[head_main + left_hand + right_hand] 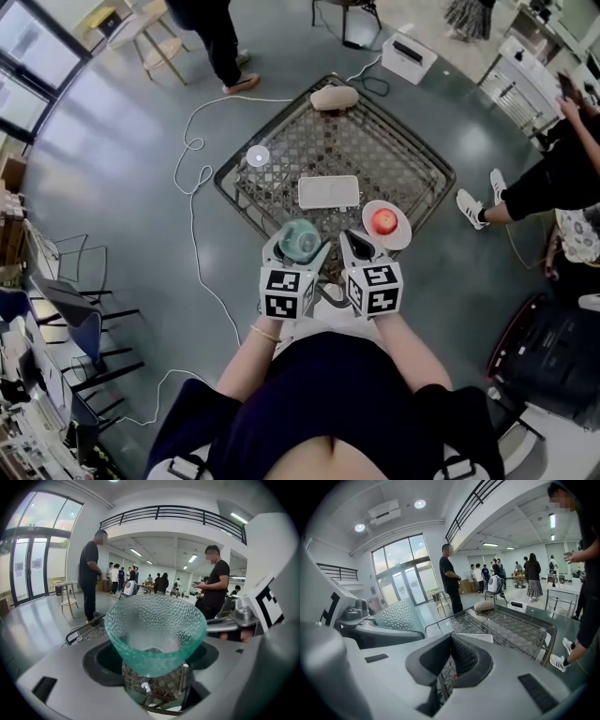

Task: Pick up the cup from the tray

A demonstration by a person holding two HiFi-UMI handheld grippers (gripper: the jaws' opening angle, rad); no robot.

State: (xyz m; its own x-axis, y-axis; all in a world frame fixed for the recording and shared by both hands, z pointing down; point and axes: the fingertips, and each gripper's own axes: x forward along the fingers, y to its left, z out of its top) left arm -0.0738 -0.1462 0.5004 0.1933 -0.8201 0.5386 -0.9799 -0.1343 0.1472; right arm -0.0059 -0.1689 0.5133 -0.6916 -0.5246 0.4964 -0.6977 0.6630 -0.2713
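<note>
Head view: left gripper (300, 247) clamped round the green cup (300, 236) over the table's (403, 155) six o'clock edge.
Right gripper (349, 240), jaws together on nothing, sits at the cup's three o'clock; white tray (328, 191) at twelve.

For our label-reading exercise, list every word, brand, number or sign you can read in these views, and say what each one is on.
None can be read.
The left marker cube and the right marker cube carry black-and-white square patterns, not letters.
The cup has only raised dots.
The white box on the floor is too small to tell.
</note>
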